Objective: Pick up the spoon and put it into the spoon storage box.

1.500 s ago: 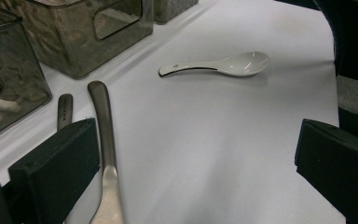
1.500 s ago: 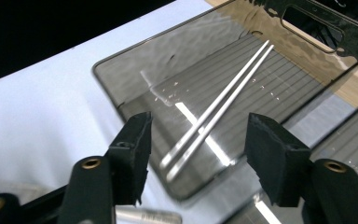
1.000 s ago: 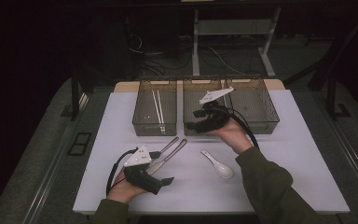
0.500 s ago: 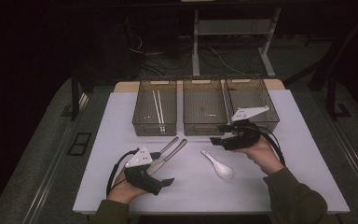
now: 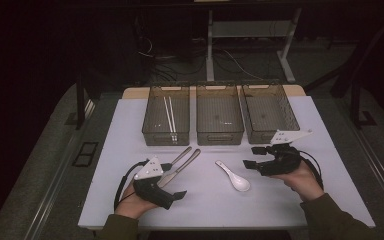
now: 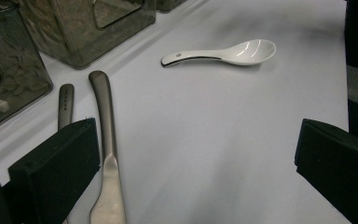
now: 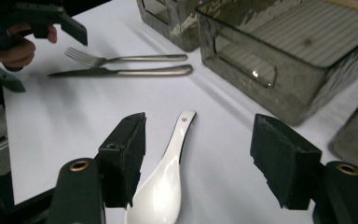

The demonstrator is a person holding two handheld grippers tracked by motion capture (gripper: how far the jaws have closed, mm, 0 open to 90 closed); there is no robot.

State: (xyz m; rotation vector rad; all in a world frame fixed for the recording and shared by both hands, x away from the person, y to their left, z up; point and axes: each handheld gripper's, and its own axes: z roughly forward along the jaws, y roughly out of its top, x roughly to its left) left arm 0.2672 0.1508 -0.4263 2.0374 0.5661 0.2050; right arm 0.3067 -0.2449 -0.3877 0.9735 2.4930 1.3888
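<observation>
Right gripper (image 5: 250, 156): in my right hand, low over the table at the right, in front of the right-hand bin; jaws stand wide apart, nothing clamped.
Spoon (image 5: 234, 176): white, lying flat on the white table (image 5: 130, 130), bowl toward me, handle toward the bins. In the right gripper view the spoon (image 7: 168, 172) lies between my 2 black jaws, closer to the left one; the pads are not pressing on it.
Left gripper (image 5: 175, 187): in my left hand near the table's front left; jaws gape wide, empty.
Knife (image 5: 182, 167): on the table just beside my left gripper, handle pointing toward the bins. In the left gripper view the knife (image 6: 107, 154) runs up past the inner edge of the left jaw.
Fork (image 5: 176, 157): lies alongside the knife, on its left, nearly parallel. The fork (image 7: 121, 59) shows its tines in the right gripper view.
Bins: 3 clear bins in a row at the far side of the table.
Left bin (image 5: 150, 125): holds 2 white chopsticks (image 5: 170, 114) lying lengthwise.
Middle bin (image 5: 219, 137): nothing visible inside.
Right bin (image 5: 290, 117): nothing visible inside; nearest my right gripper.
Spoon vs cutlery: the spoon lies well apart from knife and fork, between my 2 grippers.
</observation>
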